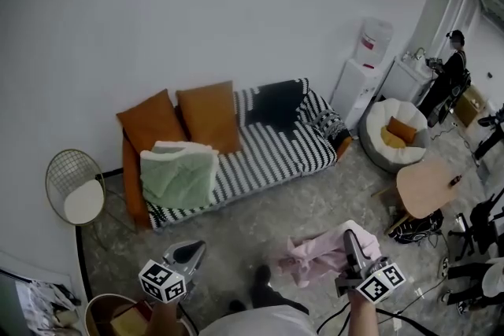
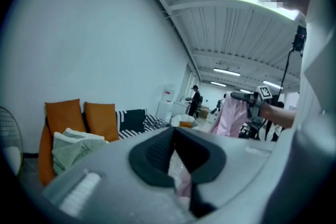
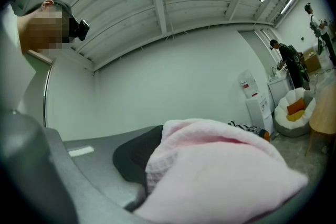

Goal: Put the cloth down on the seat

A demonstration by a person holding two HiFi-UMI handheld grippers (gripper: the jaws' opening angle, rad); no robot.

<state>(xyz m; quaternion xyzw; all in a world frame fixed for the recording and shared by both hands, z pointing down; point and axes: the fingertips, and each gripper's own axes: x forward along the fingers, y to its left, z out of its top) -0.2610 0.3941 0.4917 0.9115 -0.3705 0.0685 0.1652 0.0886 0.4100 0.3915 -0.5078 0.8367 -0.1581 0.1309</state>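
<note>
A pink cloth [image 1: 315,257] hangs bunched from my right gripper [image 1: 349,241], which is shut on it low in the head view, over the floor in front of the sofa. In the right gripper view the cloth [image 3: 220,170] covers the right gripper [image 3: 157,136] and hides one jaw. The sofa's black-and-white striped seat [image 1: 268,157] lies further ahead, with bare room in its middle. My left gripper [image 1: 193,250] is at the lower left, shut and holding nothing. From the left gripper [image 2: 174,131] view, the cloth [image 2: 233,113] dangles to the right and the sofa [image 2: 131,120] stands at the left.
A folded green blanket [image 1: 179,173] and two orange cushions [image 1: 209,116] fill the sofa's left end. A wire side table [image 1: 75,189] stands to its left. To the right are a water dispenser [image 1: 366,71], a beanbag [image 1: 394,134], a round wooden table [image 1: 429,186] and a person [image 1: 449,79].
</note>
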